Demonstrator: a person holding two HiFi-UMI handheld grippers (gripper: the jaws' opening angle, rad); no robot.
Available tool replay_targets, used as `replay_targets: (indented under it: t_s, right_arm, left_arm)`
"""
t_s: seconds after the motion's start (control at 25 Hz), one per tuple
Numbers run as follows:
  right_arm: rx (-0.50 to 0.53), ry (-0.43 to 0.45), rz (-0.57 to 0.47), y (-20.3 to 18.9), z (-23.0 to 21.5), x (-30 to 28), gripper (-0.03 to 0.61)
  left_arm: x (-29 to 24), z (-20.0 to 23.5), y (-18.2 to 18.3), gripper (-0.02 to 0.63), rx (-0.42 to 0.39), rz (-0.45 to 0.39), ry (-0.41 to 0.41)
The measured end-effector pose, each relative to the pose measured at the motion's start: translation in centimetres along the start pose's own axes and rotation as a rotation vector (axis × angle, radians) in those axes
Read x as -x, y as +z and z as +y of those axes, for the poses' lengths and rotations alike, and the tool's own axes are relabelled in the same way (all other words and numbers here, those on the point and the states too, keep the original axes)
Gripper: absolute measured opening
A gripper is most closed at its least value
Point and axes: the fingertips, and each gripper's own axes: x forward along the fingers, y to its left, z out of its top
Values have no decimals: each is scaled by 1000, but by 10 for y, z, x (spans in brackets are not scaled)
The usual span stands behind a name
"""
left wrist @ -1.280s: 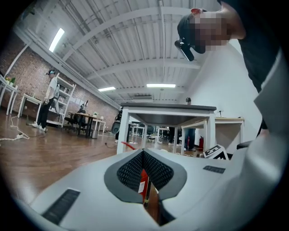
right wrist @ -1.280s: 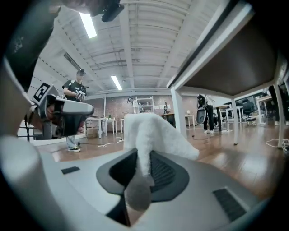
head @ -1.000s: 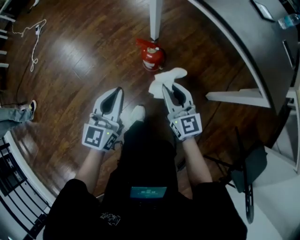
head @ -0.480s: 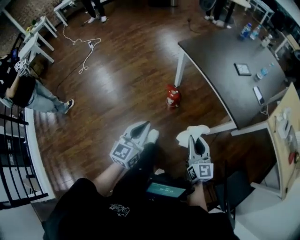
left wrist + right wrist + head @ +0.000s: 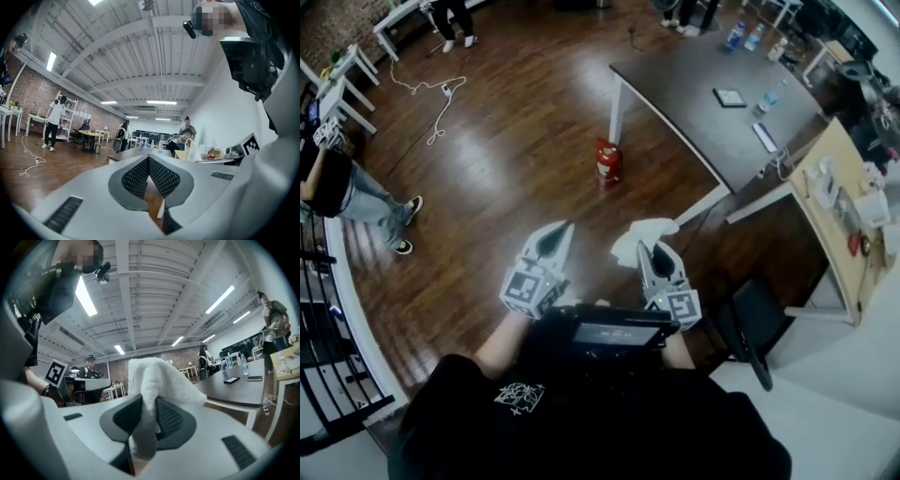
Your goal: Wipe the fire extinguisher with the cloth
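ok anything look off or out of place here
Mildly: the red fire extinguisher stands loose on the wooden floor beside the table leg, and a white cable sprawls across the floor further left. Nothing looks spilled or damaged.

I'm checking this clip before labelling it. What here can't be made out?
- The fire extinguisher: too small in the head view to read its label or see dirt; neither gripper view shows it.
- The cloth: in the right gripper view its lower end is hidden between the shut jaws of the right tool.
- The flat things on the dark table: too small in the head view to identify.
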Motion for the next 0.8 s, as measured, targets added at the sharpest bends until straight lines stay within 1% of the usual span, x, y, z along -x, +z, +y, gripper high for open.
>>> replay_targets:
  t_s: [0.12, 0.2, 0.44, 0.52, 0.68, 0.8]
  right_arm:
    - [15, -8, -19, 5, 3, 5, 98]
    - [23, -5, -37, 11, 8, 5, 98]
    - [28, -15, -58, 18, 25, 11, 98]
    - [32, -20, -58, 17, 30, 13, 98]
    - [43, -32, -41, 12, 39, 16, 100]
    - [53, -40, -42, 11, 37, 16, 100]
  left_arm:
    - [-1, -12, -2, -2, -30, -6, -41]
    - [-1, -18, 1, -2, -32, -10, -65]
    - [12, -29, 5, -2, -4, -25, -85]
    - [16, -29, 7, -2, -4, -38, -93]
    - [25, -26, 3, -2, -5, -24, -100]
    - [24, -27, 4, -2, -8, -31, -102]
